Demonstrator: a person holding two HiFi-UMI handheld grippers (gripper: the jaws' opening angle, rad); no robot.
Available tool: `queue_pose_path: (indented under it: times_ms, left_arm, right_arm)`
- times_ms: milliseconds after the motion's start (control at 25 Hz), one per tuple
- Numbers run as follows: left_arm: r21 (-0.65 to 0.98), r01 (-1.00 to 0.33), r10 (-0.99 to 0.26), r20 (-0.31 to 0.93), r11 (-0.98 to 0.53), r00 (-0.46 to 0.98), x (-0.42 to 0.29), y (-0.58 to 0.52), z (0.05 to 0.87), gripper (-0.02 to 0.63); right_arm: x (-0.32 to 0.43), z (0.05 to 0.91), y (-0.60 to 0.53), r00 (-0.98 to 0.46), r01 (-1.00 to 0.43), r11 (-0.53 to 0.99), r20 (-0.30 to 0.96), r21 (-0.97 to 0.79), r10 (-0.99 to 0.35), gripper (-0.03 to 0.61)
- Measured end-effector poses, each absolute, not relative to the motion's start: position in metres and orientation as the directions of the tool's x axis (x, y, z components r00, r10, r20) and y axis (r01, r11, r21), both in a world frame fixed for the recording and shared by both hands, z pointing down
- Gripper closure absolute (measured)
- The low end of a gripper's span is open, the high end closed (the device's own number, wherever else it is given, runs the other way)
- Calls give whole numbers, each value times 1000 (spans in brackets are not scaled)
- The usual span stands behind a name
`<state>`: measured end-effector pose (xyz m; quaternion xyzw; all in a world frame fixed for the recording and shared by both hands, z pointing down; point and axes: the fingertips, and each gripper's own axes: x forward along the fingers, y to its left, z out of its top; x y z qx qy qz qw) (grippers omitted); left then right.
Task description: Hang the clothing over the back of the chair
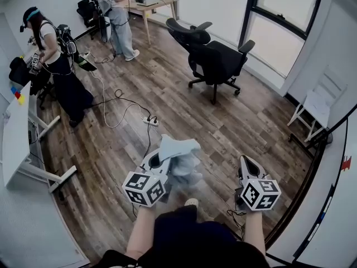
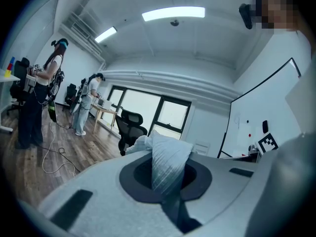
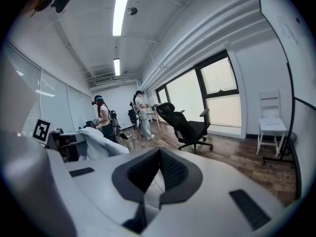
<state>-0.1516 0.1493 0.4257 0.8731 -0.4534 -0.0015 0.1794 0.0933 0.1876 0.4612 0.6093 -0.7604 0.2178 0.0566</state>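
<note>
Your left gripper (image 1: 158, 159) fingers (image 2: 98, 191) clamped on one pale garment (image 1: 181, 159), right gripper (image 1: 246, 164) fingers (image 3: 222, 181) closed empty, one black office chair (image 1: 215, 57), two people (image 1: 56, 60) beyond.

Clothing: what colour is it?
Pale blue-grey clothing, finely ribbed; shows best in the left gripper view.
</note>
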Motion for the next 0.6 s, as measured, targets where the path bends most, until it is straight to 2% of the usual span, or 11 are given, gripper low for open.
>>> queue_pose_path:
  times_ms: [600]
  left_arm:
    - [316,-782,-776,177,-537,605,-164,110,438,597]
  right_arm:
    - [75,474,155,-254,-948,156,366,-278,-895,578]
